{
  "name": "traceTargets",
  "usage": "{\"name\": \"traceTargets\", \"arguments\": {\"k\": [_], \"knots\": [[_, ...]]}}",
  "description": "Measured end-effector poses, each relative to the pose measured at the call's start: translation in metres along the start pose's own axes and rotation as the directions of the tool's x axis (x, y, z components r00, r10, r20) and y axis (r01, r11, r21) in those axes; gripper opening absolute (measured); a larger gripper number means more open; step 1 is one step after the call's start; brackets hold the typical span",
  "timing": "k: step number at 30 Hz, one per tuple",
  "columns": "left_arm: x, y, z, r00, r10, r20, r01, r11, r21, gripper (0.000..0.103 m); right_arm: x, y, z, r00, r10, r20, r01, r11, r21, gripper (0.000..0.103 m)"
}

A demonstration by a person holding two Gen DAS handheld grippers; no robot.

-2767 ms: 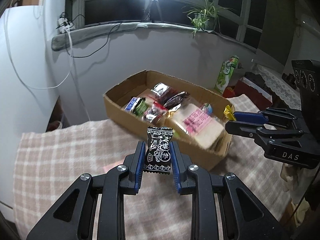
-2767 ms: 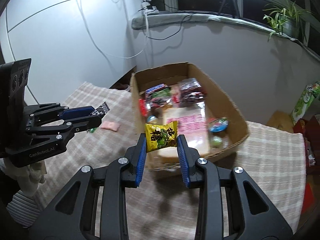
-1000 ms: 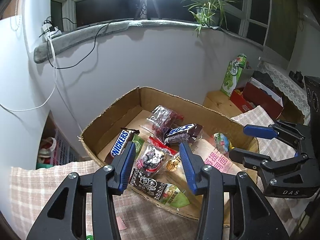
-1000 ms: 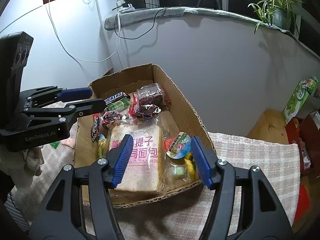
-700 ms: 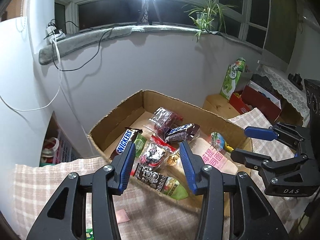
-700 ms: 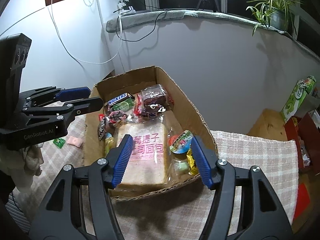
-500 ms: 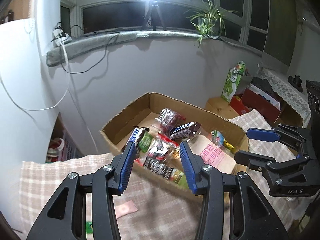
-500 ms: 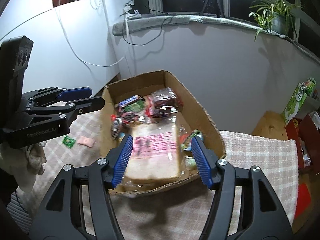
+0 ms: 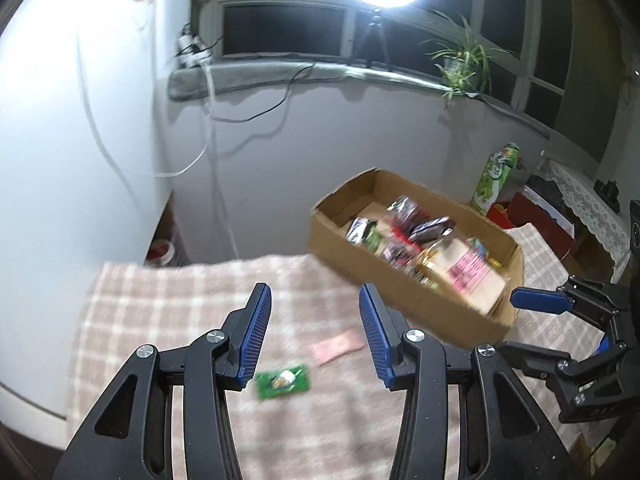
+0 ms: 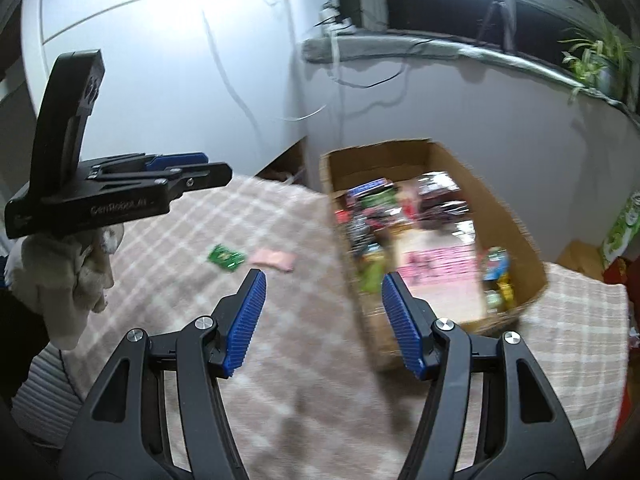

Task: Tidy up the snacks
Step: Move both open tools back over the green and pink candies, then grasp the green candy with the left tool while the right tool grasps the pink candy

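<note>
A cardboard box point(image 9: 332, 236) full of snack packets stands on the checked cloth point(image 9: 168, 304), also in the right wrist view point(image 10: 332, 168). A green packet point(image 9: 283, 380) and a pink packet point(image 9: 336, 347) lie on the cloth left of the box; they show in the right wrist view as green point(image 10: 226, 258) and pink point(image 10: 274, 259). My left gripper point(image 9: 314, 330) is open and empty above the two packets. My right gripper point(image 10: 322, 316) is open and empty over the cloth by the box's near left corner.
A white wall with hanging cables point(image 9: 212, 128) stands behind the table. A green carton point(image 9: 496, 176) and red boxes point(image 9: 536, 216) sit to the right of the box. A potted plant point(image 9: 464, 64) stands on the windowsill.
Both grippers held snack packets, let them go over the box and are now open. They have pulled back and swung left, away from the box toward the loose packets on the cloth.
</note>
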State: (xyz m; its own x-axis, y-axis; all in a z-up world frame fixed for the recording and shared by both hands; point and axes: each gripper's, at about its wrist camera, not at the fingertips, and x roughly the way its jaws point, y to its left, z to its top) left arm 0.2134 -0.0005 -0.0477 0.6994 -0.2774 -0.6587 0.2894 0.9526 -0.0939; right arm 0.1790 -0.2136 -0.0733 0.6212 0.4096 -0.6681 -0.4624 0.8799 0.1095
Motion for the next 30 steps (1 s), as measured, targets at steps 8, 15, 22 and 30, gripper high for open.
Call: {"name": "traceTargets", "arguments": {"k": [8, 15, 22, 30], "knots": [[0.012, 0.023, -0.039, 0.996, -0.007, -0.083, 0.008, 1.0, 0.012, 0.044, 0.052, 0.04, -0.01, 0.994, 0.07, -0.088, -0.072, 0.997, -0.015, 0.063], [0.029, 0.026, -0.058, 0.988, -0.038, -0.151, 0.055, 0.993, 0.108, 0.044, 0.091, 0.05, -0.008, 0.988, 0.052, -0.144, -0.054, 0.999, -0.01, 0.05], [0.05, 0.02, -0.065, 0.977, -0.019, -0.212, 0.077, 0.96, 0.268, 0.043, 0.12, 0.048, -0.002, 0.982, 0.013, -0.187, -0.018, 0.999, -0.026, 0.042], [0.068, 0.02, -0.069, 0.975, -0.007, -0.223, 0.09, 0.927, 0.365, 0.044, 0.146, 0.049, 0.0, 0.979, -0.02, -0.202, 0.012, 0.999, -0.038, 0.042]]}}
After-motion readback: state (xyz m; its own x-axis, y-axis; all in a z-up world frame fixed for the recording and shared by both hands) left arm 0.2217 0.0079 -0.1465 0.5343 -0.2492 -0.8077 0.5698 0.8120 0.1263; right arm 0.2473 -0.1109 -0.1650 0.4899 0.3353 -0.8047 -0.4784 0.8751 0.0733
